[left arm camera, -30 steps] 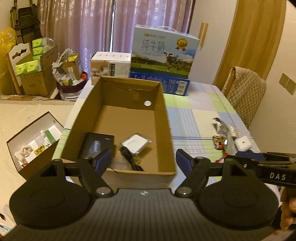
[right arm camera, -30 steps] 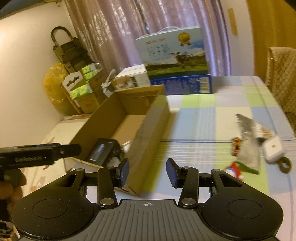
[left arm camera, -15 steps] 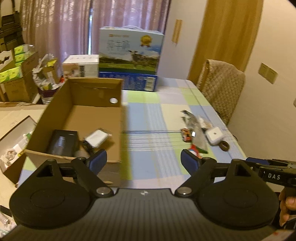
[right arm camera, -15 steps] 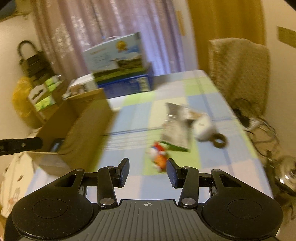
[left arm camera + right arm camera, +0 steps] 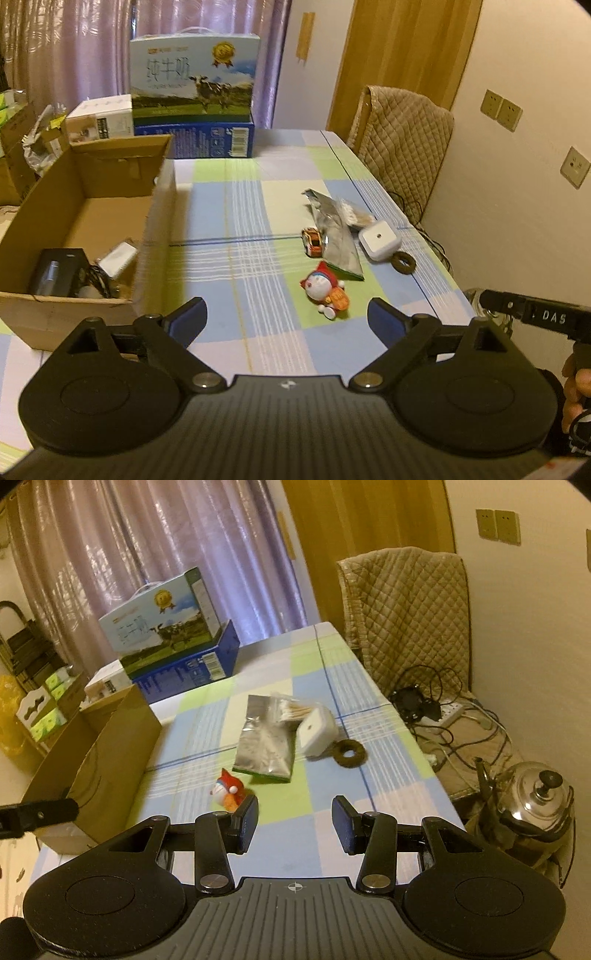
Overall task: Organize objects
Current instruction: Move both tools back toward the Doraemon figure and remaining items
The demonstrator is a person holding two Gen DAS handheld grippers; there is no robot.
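An open cardboard box [image 5: 88, 206] [image 5: 107, 760] stands on the left of the checked tablecloth; a black case [image 5: 55, 271] and a white packet [image 5: 118, 256] lie inside. Loose on the cloth to the right are a small cat figurine [image 5: 327, 291] [image 5: 231, 790], a silver foil pouch [image 5: 338, 236] [image 5: 267, 747], a little toy car [image 5: 313, 242], a white square device [image 5: 379, 240] [image 5: 317, 731] and a brown ring [image 5: 403, 261] [image 5: 349, 753]. My left gripper [image 5: 288, 319] hangs open just short of the figurine. My right gripper [image 5: 295, 821] is open and empty, the figurine beside its left finger.
Milk cartons [image 5: 194, 99] and a white box [image 5: 101, 116] stand at the table's far end. A quilted chair [image 5: 406, 609] sits on the right. Beyond the right table edge, cables [image 5: 436, 709] and a metal kettle [image 5: 535, 797] lie on the floor.
Both grippers have swung right, away from the cardboard box and toward the loose items. The figurine now sits close ahead of both. Both stayed open and empty.
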